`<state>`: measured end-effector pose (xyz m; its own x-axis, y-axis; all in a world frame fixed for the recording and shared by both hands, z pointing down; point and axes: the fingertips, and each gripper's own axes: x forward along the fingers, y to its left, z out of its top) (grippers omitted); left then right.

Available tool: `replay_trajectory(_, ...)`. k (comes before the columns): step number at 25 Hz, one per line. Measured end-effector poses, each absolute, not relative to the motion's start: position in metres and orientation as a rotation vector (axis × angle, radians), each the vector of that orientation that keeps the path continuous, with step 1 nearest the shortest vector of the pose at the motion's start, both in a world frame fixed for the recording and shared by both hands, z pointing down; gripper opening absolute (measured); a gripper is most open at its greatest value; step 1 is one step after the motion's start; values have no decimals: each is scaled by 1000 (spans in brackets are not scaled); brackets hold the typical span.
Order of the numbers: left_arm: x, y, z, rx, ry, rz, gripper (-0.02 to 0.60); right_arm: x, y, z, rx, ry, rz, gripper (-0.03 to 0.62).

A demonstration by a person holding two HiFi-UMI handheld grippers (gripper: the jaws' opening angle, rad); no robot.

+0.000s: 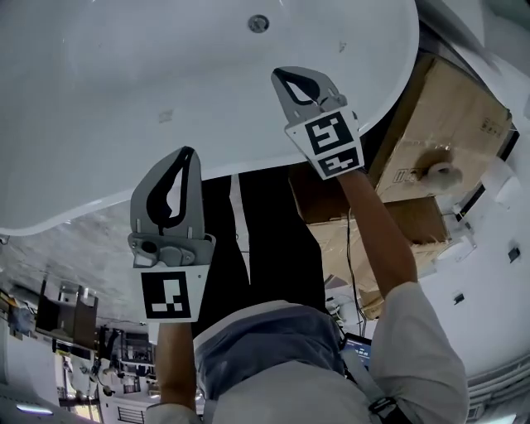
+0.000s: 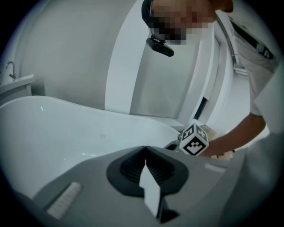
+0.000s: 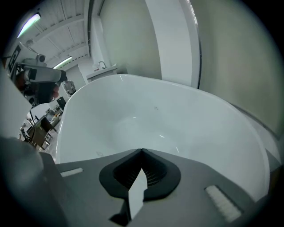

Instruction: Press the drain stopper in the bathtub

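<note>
The white bathtub [image 1: 149,91] fills the top of the head view, and its round metal drain stopper [image 1: 257,23] sits on the tub floor near the top edge. My right gripper [image 1: 279,74] is shut and empty, held over the tub's rim a short way below and right of the stopper. Also shut and empty, my left gripper [image 1: 188,151] hangs over the tub's near rim. In the left gripper view the shut gripper [image 2: 144,147] faces the tub wall [image 2: 66,133] and the right gripper's marker cube [image 2: 194,138]. Beyond the shut gripper [image 3: 142,150] in the right gripper view lies the tub's basin [image 3: 155,115]; no stopper shows there.
Cardboard boxes [image 1: 439,124] stand right of the tub, with a white tape roll [image 1: 441,172] on one. A cable [image 1: 349,248] hangs by the boxes. Shelving and clutter [image 1: 74,331] lie at the lower left. A white panel [image 2: 164,88] stands behind the tub.
</note>
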<state>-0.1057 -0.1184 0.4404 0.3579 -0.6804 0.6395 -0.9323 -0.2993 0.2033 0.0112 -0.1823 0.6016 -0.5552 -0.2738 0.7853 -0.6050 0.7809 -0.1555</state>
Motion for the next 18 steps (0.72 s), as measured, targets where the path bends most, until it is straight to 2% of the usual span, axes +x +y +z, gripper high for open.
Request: replay_trajectory(18, -94, -139, 525, 2030, -1424, 605, 0, 31, -210, 730, 711, -2079, 606, -3)
